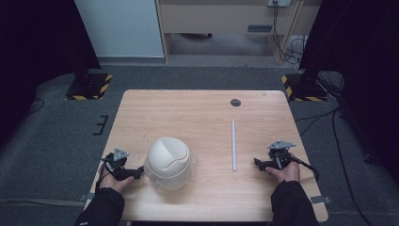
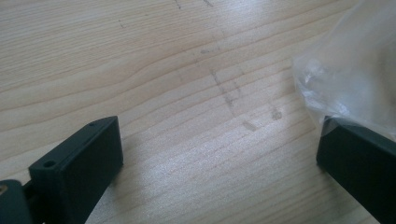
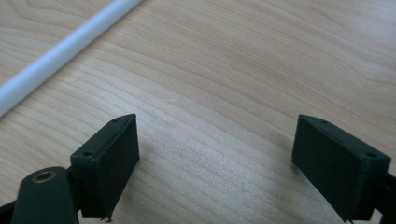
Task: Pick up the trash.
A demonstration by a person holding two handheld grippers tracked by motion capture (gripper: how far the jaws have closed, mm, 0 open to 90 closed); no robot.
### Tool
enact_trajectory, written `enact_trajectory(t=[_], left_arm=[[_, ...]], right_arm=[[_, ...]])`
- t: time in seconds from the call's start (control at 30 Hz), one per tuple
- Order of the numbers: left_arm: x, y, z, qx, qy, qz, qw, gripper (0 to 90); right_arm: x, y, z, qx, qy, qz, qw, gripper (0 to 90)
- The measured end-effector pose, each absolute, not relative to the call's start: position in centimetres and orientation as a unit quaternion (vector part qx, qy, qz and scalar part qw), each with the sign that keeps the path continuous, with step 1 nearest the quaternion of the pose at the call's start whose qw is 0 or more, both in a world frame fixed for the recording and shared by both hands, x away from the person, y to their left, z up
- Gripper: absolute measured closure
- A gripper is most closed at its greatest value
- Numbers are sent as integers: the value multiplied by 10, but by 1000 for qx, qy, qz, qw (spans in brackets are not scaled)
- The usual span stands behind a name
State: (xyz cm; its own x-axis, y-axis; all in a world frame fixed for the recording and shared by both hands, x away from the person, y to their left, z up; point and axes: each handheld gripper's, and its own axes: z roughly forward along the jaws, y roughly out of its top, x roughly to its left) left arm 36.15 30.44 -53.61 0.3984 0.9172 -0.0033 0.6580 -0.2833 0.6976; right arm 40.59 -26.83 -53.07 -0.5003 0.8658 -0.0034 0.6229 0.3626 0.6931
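A cream domed lid-like object (image 1: 168, 157) wrapped in clear plastic sits on the wooden table (image 1: 202, 113) near its front left. My left gripper (image 1: 136, 173) rests just left of it, held by a hand, jaws wide apart over bare wood. In the left gripper view the clear plastic (image 2: 355, 70) lies against the right jaw; nothing is between the jaws (image 2: 219, 158). A thin white tube (image 1: 233, 145) lies lengthwise right of centre. My right gripper (image 1: 258, 163) sits to the right of the tube, open above bare wood (image 3: 217, 154), with the tube (image 3: 60, 51) off to its upper left.
A small dark round grommet (image 1: 235, 102) is set in the table near the far edge. Grey carpet surrounds the table, with black stand bases with yellow-black tape (image 1: 88, 85) at both far corners and cables (image 1: 329, 117) on the right.
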Motion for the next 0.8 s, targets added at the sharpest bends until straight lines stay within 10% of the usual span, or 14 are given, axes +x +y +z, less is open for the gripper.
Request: enact_trajectory(t=[0.8], left_arm=[[347,326,-535,776,505,203,317,15]], right_arm=[[391,-269,-481,430,763,429,219,157]])
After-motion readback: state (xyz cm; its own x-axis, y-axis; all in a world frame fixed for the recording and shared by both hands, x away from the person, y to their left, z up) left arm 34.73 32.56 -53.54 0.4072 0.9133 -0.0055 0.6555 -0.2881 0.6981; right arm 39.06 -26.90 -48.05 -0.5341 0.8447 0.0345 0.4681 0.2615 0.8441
